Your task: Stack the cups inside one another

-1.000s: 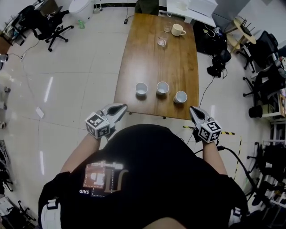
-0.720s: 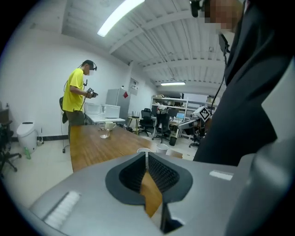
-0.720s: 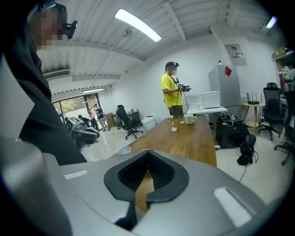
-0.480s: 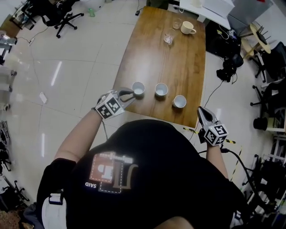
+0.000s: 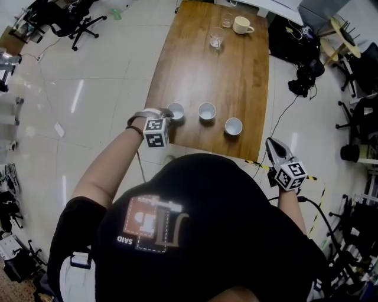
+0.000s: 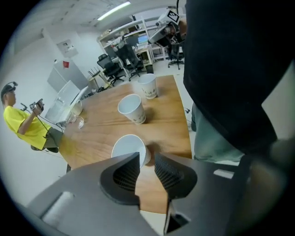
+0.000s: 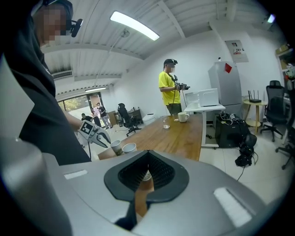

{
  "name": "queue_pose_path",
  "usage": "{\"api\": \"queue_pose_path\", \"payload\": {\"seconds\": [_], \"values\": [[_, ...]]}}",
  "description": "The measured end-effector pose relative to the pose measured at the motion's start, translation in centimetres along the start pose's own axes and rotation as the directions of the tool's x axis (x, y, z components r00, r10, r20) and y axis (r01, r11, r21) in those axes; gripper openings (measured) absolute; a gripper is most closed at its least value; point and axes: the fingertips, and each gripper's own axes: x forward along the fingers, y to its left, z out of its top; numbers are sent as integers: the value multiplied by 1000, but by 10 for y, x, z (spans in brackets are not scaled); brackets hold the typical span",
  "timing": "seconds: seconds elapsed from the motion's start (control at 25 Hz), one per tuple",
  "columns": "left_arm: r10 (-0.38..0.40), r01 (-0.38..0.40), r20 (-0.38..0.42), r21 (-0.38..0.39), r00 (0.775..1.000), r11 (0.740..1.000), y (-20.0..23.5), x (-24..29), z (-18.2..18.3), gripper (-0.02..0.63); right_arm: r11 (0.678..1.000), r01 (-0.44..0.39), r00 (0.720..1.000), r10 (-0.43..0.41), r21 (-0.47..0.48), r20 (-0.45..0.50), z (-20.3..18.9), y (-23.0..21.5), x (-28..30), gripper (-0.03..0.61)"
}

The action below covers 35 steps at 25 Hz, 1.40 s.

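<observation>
A cream mug (image 5: 239,25) and a glass (image 5: 215,40) stand apart on the wooden table (image 5: 236,76)

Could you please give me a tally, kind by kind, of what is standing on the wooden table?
White paper cups: 3
Clear glasses: 2
Cream mug: 1
Total: 6

You stand over a long wooden table (image 5: 230,76) on a pale, glossy tiled floor (image 5: 100,76), with black office chairs (image 5: 62,13) at the upper left of the head view. In the right gripper view, white walls (image 7: 203,60) and a bright ceiling strip light (image 7: 134,25) fill the upper frame.
</observation>
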Motion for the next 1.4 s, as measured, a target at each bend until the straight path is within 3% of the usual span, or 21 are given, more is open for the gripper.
{"api": "queue_pose_path", "payload": {"seconds": [0.2,0.44,0.72,0.88,1.12,1.4], "values": [[-20,21,-17,59,1000,998,3,12,-2,19,999,35,999,-35,13,-4,-5,3,-5,14],[-22,20,21,80,1000,997,11,2,11,12,999,38,999,-38,17,7,-8,8,-3,14],[71,-85,132,102,989,991,49,-45,67,12,999,38,999,-39,21,28,-8,3,-3,15],[87,-115,189,143,978,983,60,-58,109,12,998,53,998,-54,27,42,-11,-4,-12,15],[19,-62,199,214,980,975,47,-33,145,12,994,96,994,-99,47,50,-16,-13,-36,15],[-49,25,112,207,992,978,30,17,136,14,984,162,985,-166,80,47,-32,-26,-65,15]]}}
